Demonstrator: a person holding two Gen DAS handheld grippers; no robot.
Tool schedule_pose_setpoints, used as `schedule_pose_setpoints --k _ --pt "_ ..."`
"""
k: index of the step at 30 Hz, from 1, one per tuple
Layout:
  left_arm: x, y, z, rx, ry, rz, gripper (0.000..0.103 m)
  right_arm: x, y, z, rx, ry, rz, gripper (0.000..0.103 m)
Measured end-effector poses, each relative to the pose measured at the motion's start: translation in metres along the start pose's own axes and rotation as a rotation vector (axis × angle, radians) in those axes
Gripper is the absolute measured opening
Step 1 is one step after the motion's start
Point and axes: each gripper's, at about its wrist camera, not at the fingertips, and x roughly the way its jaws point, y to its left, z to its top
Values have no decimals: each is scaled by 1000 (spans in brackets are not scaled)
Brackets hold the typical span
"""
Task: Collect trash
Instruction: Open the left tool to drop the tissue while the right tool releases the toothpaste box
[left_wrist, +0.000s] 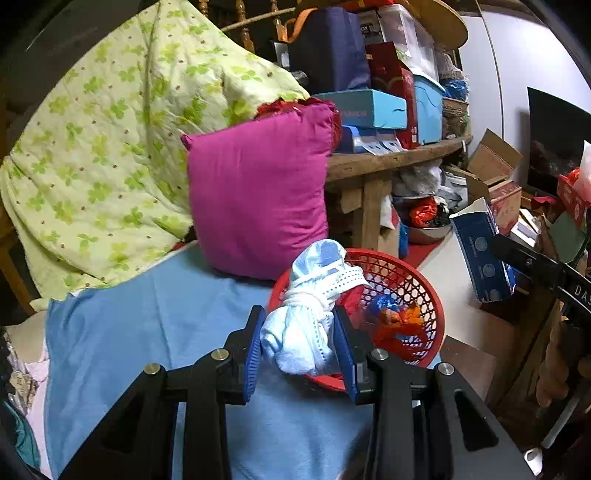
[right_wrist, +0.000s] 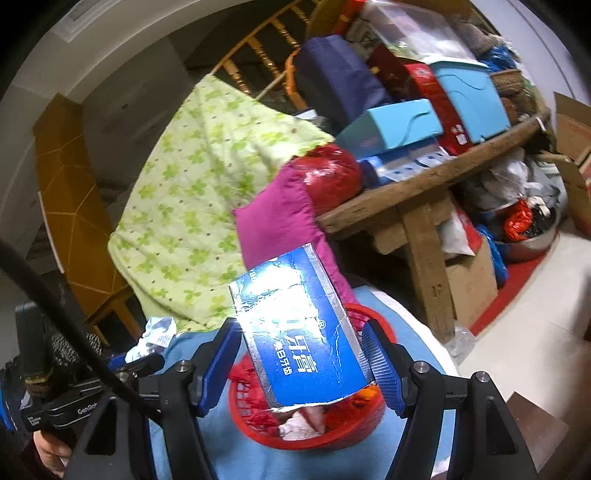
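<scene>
1. Starting at the left edge of the left wrist view, a green-patterned quilt (left_wrist: 110, 147) is seen heaped against a wooden rail, with a magenta pillow (left_wrist: 258, 195) propped upright just beside it.
2. A blue sheet (left_wrist: 155, 332) is spread below both, and a red mesh basket (left_wrist: 424, 295) rests on it, near the pillow's lower corner.
3. The left gripper (left_wrist: 301, 350) is held over the near rim of the basket; its jaws are closed onto a crumpled light-blue face mask (left_wrist: 306, 314), which is pinched between the blue pads (left_wrist: 255, 354).
4. Inside the basket, orange and blue wrappers (left_wrist: 399, 317) are visible — their exact kind cannot be made out.
5. Further right, a wooden bench (left_wrist: 388, 155) stacked with boxes is seen, and a blue carton (left_wrist: 480, 254) is gripped by the other tool at the frame's edge.
6. In the right wrist view, the right gripper (right_wrist: 303, 365) is positioned above the red basket (right_wrist: 258, 417); its jaws are pressed against the two sides of a blue toothpaste box (right_wrist: 303, 332), tilted, with its torn open end over the basket.
7. At the lower left of that view, the left tool with the mask (right_wrist: 155, 332) is partly visible.
</scene>
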Motion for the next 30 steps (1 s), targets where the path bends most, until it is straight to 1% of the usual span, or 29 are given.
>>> schedule_pose_setpoints --k 4,9,13,16,22,23,26,29,30 --pt "14 -4 3 -7 24 -34 39 2 -17 1 53 5 -9 71" --pt "36 -7 10 -25 54 -89 39 9 -28 -1 90 18 -16 71" --pt "57 -8 15 -48 92 -118 39 18 -36 -4 132 37 -15 71" --pt "72 -8 18 -67 114 -131 39 28 -42 -5 164 48 -17 71" --pt "99 -10 25 -99 149 -187 39 53 -55 -7 239 79 -9 71" --pt "103 -10 26 -101 153 -197 40 60 -57 -7 253 83 -9 72" --pt "111 -9 26 -112 159 -201 47 78 -61 -8 294 96 1 72" --pt "111 0 23 -137 151 -206 60 99 -65 -12 345 127 4 72" --pt "109 2 22 -142 145 -205 62 107 -66 -14 364 143 17 73"
